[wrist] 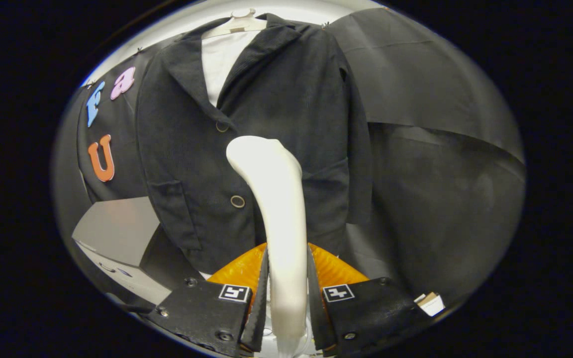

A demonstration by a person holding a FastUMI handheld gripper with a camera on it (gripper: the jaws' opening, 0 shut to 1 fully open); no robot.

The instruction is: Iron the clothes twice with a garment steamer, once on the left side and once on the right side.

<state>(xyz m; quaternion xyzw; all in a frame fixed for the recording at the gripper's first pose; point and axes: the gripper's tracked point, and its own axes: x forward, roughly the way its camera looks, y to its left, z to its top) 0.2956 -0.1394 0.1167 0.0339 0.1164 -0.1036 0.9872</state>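
The gripper (286,303) has both fingers pressed on the handle of a white, curved plastic garment steamer (276,199), which rises between the jaws. Beyond them hangs a dark corduroy buttoned jacket (286,99) on a pale hanger (239,22).

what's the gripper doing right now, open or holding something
Gripper: shut on the white garment steamer, both fingers pressing its handle, its head raised in front of the dark jacket on the hanger.
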